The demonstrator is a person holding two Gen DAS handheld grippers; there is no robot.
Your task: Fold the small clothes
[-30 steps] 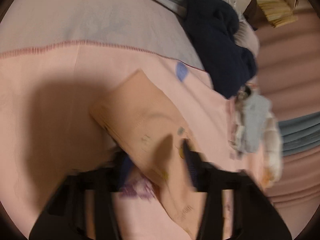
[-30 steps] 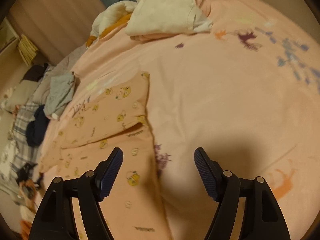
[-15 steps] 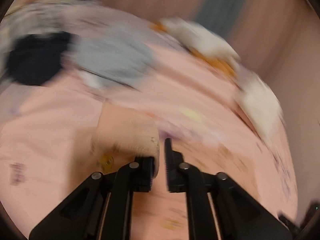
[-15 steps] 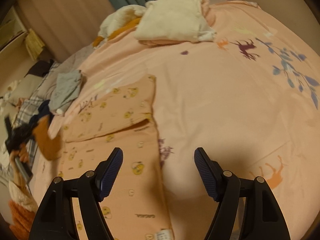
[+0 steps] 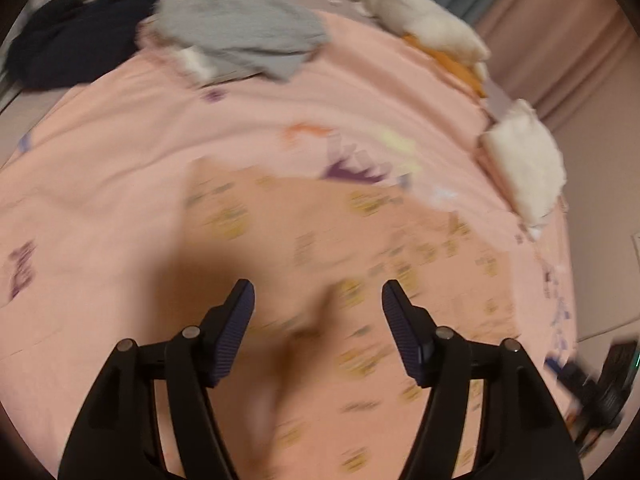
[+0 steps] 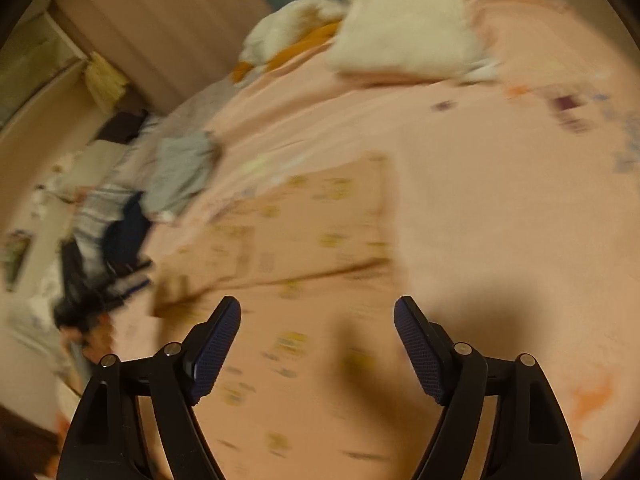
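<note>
On the pink printed bedsheet [image 5: 100, 184], the peach cotton garment with small yellow motifs [image 5: 328, 240] lay spread flat, one part folded over itself as the right wrist view showed. The left gripper [image 5: 318, 304] hung above it with its fingers wide apart and holding nothing; the right gripper [image 6: 318, 330] was likewise spread and empty over the same cloth. Farther back lay a crumpled grey garment [image 5: 244, 36], a dark navy garment [image 5: 76, 52] and a folded white cloth [image 6: 404, 44].
</note>
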